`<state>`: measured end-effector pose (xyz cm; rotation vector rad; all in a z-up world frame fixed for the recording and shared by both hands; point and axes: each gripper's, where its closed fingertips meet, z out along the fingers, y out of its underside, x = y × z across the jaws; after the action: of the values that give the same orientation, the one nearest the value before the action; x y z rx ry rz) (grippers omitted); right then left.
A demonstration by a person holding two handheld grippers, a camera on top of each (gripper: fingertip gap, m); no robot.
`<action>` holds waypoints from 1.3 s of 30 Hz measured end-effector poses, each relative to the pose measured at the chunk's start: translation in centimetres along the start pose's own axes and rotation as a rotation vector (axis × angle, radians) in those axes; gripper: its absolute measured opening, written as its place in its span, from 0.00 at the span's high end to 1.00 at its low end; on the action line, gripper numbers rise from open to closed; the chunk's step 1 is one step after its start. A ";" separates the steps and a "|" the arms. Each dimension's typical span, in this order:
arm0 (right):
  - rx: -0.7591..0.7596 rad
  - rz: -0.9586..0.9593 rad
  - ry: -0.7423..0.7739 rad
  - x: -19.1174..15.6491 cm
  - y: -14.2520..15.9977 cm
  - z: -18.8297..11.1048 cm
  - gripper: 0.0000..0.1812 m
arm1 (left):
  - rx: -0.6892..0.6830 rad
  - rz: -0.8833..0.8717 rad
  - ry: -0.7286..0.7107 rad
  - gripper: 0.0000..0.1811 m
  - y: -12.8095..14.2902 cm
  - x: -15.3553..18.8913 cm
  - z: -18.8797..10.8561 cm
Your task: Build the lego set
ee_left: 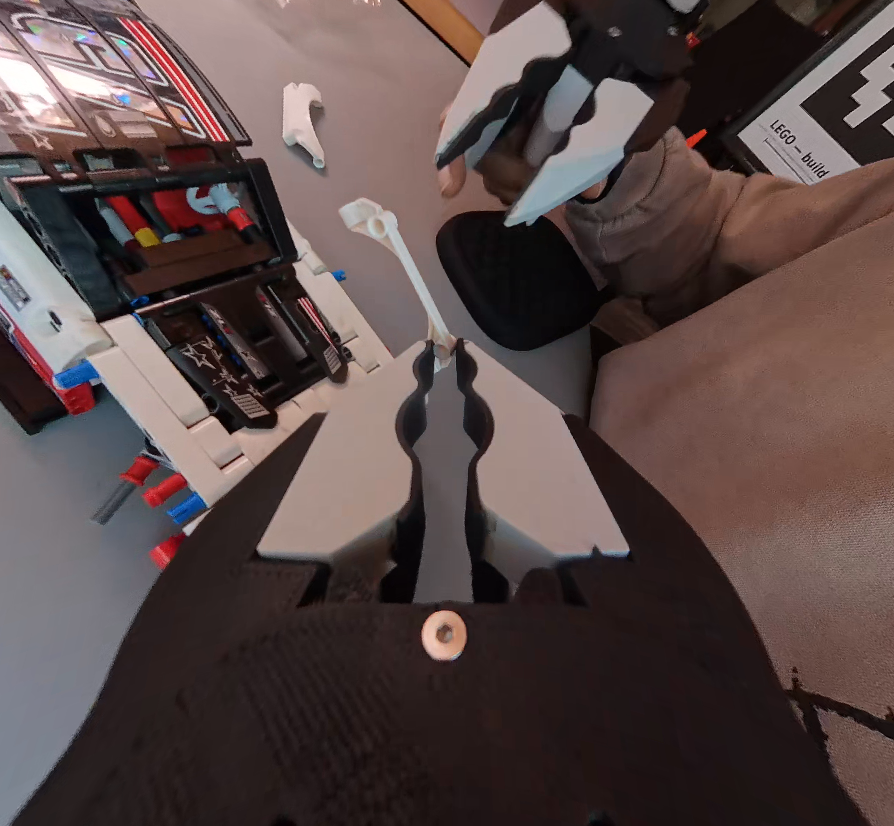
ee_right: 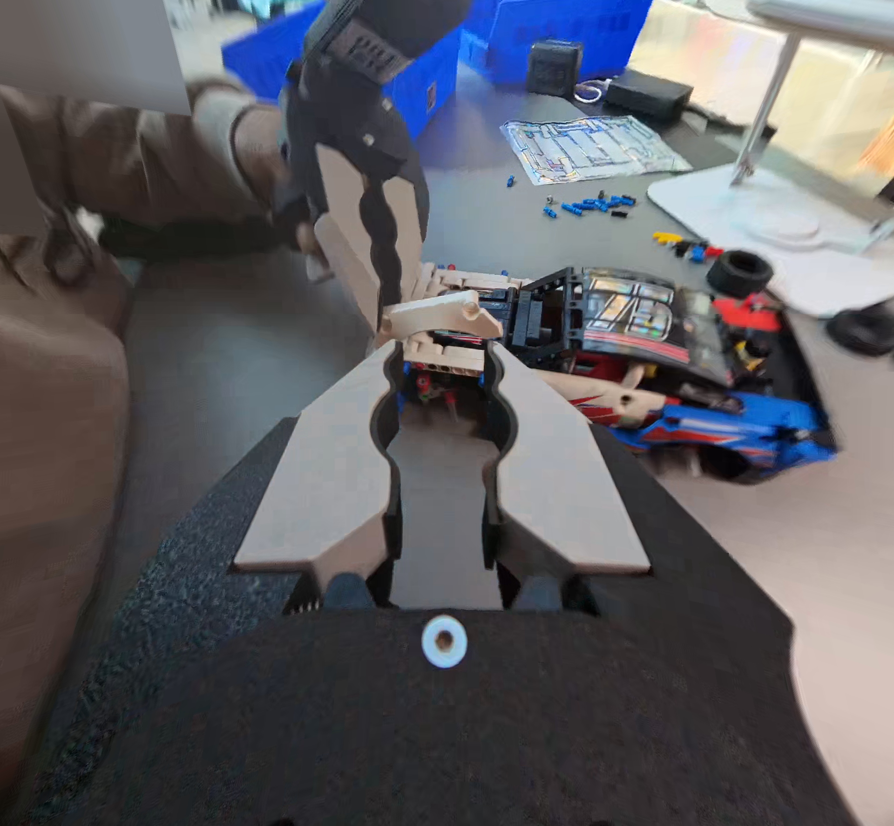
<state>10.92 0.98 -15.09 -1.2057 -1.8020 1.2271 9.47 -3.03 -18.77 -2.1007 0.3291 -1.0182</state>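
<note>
While left tool (ee_left: 442, 348) pinches white lego panel (ee_left: 411, 270), right tool (ee_right: 444, 357) — seemingly empty — level, parted.

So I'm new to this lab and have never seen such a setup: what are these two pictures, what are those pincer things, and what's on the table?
No robot here: a person holds a hand gripper in each hand, each with two white fingers and a camera looking forward along them. One picture comes from each camera.

In the left wrist view, the left gripper is shut on the end of a long white lego piece. The right gripper shows farther off, open and empty, with the person's brown sleeve behind.

The right wrist view looks from the other side: the right gripper up close, the left gripper opposite.

On the grey table sit a half-built lego car, loose blue pins, a black tyre, a sticker sheet and blue bins.
</note>
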 end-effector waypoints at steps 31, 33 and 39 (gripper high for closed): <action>-0.144 -1.509 0.205 -0.2 5.1 5.3 0.92 | 0.017 -0.022 -0.257 0.71 -1.7 -7.2 -5.2; -0.128 -1.514 0.209 -0.3 5.2 5.4 0.92 | 0.011 -0.032 -0.250 0.68 -1.4 -7.8 -4.9; -0.118 -1.494 0.184 -0.3 5.5 5.3 0.92 | -0.048 -0.051 -0.203 0.70 -0.5 -8.2 -3.5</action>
<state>8.26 -0.37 -22.19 0.1746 -1.8883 0.1122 1.45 -0.24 -21.62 -2.2433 0.2011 -0.8243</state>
